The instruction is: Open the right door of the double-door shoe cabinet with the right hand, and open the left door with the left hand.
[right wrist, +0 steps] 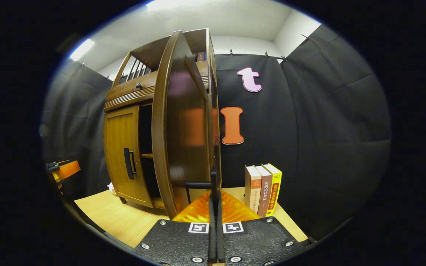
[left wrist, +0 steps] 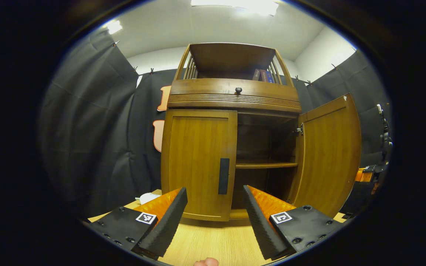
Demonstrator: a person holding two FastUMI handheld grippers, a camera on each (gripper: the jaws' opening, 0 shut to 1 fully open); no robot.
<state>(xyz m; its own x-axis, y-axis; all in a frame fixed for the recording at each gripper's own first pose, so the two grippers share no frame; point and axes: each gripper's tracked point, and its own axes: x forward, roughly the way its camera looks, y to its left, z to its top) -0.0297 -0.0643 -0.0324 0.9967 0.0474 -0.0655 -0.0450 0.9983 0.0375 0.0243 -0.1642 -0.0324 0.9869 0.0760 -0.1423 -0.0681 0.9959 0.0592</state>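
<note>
So we've got the right door (left wrist: 327, 155) swung wide, our right tongs (right wrist: 215, 207) pinched on its handle (right wrist: 198, 184), and the left door (left wrist: 198, 162) shut on the table (left wrist: 213, 240). Left tongs (left wrist: 215, 207) spread; that rigid door should swing easy from its dark vertical handle (left wrist: 223, 176).

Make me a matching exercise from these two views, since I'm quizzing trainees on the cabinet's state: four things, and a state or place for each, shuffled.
Things:
1. right door
2. left door
3. left gripper
4. three books

States or places:
A. fingers spread apart, in front of the cabinet
B. swung open
C. standing upright on the table beside the cabinet
D. closed

Pairs: 1-B, 2-D, 3-A, 4-C
</note>
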